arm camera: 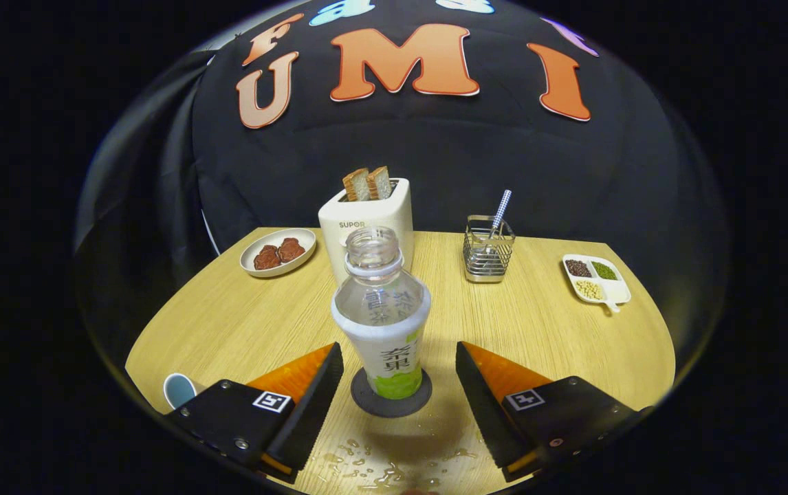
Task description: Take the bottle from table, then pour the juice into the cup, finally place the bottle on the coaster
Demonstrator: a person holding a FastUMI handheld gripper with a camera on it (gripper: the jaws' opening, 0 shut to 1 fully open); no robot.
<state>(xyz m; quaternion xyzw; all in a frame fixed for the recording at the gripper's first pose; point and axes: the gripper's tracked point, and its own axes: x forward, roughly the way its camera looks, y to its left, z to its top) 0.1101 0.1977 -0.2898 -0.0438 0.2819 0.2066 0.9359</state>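
Spilled droplets (373, 467) on the wooden table (229, 323) nearest the lens, between the fingers. Gripper (394, 378) spread wide, jaws apart, touching nothing, open gaps either side of the bottle (384, 323). Bottle upright and uncapped on the dark coaster (391, 402), just ahead at 12 o'clock. Cup (179, 390) at 9 o'clock by the table's edge. Beyond: toaster (366, 223) behind the bottle, plate (278, 252) at 11, wire holder (488, 249) at 1, divided dish (596, 278) at 2 near the rim. Bare tabletop around the coaster.
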